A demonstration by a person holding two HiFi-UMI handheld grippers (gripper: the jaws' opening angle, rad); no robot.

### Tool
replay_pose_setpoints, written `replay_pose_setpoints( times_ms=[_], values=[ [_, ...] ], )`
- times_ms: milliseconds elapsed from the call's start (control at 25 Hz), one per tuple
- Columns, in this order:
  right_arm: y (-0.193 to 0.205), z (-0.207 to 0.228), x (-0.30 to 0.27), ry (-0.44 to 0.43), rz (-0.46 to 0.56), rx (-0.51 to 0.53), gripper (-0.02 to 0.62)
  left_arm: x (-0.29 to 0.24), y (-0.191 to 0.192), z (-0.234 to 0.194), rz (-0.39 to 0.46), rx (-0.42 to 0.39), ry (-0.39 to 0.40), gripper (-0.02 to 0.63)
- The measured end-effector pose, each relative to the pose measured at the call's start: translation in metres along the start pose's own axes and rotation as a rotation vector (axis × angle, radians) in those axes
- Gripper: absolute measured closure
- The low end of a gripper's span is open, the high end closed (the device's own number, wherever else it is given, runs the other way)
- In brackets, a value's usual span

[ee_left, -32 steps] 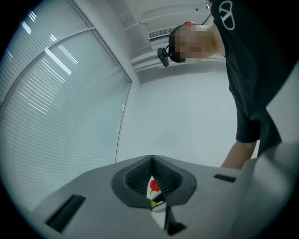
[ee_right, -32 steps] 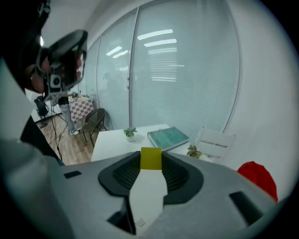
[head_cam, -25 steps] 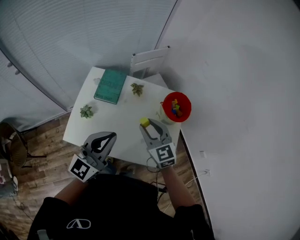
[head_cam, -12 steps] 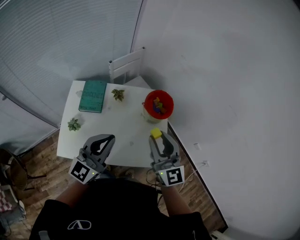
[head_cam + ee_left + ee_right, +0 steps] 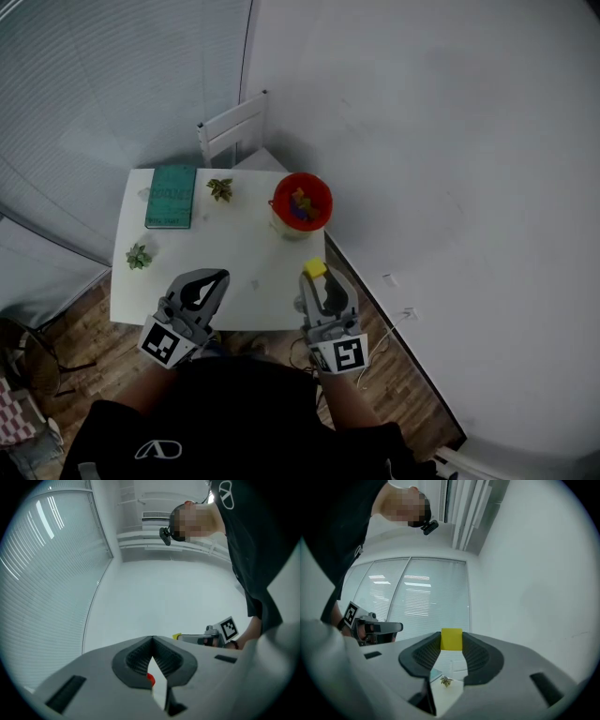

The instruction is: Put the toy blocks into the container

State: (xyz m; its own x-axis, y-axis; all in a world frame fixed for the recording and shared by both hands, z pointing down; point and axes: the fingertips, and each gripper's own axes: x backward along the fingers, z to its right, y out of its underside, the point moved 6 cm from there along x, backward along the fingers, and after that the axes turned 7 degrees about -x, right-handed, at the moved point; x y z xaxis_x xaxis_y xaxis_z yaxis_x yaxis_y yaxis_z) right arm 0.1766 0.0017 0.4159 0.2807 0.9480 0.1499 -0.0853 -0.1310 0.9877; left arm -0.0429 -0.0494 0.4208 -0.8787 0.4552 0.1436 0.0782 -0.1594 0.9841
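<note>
My right gripper [image 5: 316,276] is shut on a yellow toy block [image 5: 313,267], held above the near right corner of the white table [image 5: 187,281]. In the right gripper view the yellow block [image 5: 451,639] sits pinched between the tips of the right gripper [image 5: 451,645]. The red container [image 5: 302,200] stands at the table's right edge with several coloured blocks inside, well beyond the held block. My left gripper [image 5: 222,275] hovers over the table's near edge, shut and empty. Its tips meet in the left gripper view [image 5: 152,639].
A green book [image 5: 171,195] lies at the table's far left. Small plants sit near the book [image 5: 220,188] and at the left edge [image 5: 139,256]. A white chair [image 5: 232,127] stands behind the table. A white wall runs along the right side, and blinds cover the back.
The right gripper has risen and pulled back with the yellow block, from beside the container to the table's near right corner. The head view has swung, so the table looks farther off.
</note>
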Motion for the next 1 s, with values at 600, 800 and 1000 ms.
replay_pose_setpoints(
  times_ms=[600, 800, 1000],
  values=[
    [0.030, 0.053, -0.050, 0.057, -0.040, 0.007, 0.451, 0.007, -0.003, 0.004, -0.004, -0.011, -0.018, 0.601],
    [0.055, 0.084, -0.087, 0.087, -0.087, 0.033, 0.451, 0.012, -0.002, 0.006, -0.015, -0.019, -0.028, 0.601],
    [0.081, 0.118, -0.123, 0.130, -0.157, 0.042, 0.451, 0.019, -0.002, 0.004, -0.019, -0.020, -0.051, 0.601]
  ],
)
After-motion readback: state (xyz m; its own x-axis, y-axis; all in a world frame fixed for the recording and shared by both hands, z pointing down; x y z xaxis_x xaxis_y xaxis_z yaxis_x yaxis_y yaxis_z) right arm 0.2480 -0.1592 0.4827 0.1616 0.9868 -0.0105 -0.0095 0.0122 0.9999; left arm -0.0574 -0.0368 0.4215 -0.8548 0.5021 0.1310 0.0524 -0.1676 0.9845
